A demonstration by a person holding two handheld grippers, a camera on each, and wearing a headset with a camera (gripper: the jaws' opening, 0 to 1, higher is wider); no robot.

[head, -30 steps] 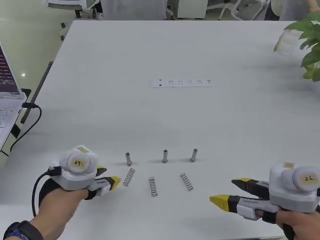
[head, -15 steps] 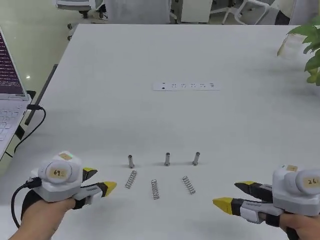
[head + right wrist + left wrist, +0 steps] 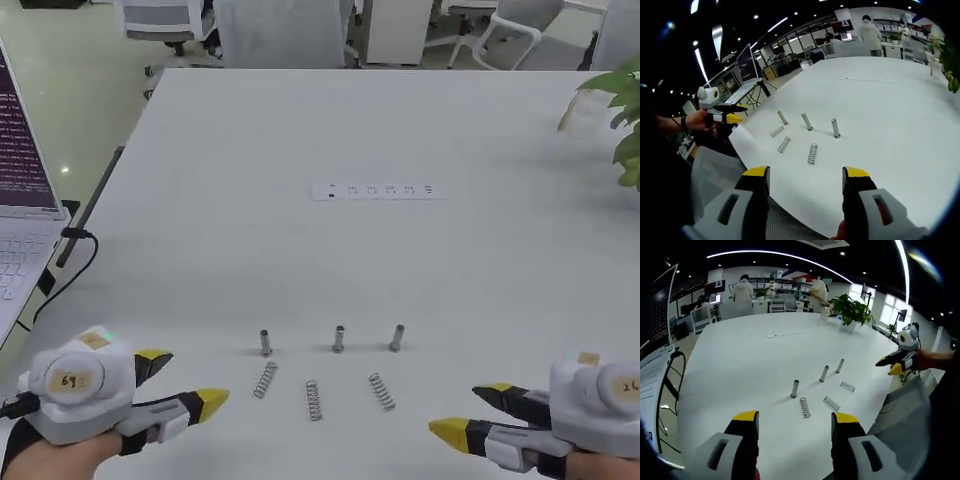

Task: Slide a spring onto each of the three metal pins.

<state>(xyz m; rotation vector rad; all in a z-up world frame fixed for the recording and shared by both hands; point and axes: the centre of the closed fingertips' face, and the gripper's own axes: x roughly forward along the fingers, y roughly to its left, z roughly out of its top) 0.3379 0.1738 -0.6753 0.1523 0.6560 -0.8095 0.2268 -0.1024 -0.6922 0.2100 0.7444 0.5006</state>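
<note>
Metal pins (image 3: 338, 339) all bare, three springs (image 3: 313, 399) loose on white table (image 3: 300, 130) just beside them, left gripper (image 3: 188, 376) and right gripper (image 3: 467, 408) wide-jawed, empty; all fittings outstanding.

Head view: we find the laptop (image 3: 22, 160) and plant (image 3: 625, 90) cropped at the edges, as is the right claw (image 3: 457, 408).

1. The middle pin (image 3: 339, 339), short grey metal, stands upright on the counter (image 3: 300, 260).
2. The left pin (image 3: 266, 343) and right pin (image 3: 397, 338) flank the middle pin, upright and bare.
3. The left spring (image 3: 265, 379), centre spring (image 3: 313, 400) and right spring (image 3: 381, 391) lie flat just nearer than the middle pin, touching no pin.
</note>
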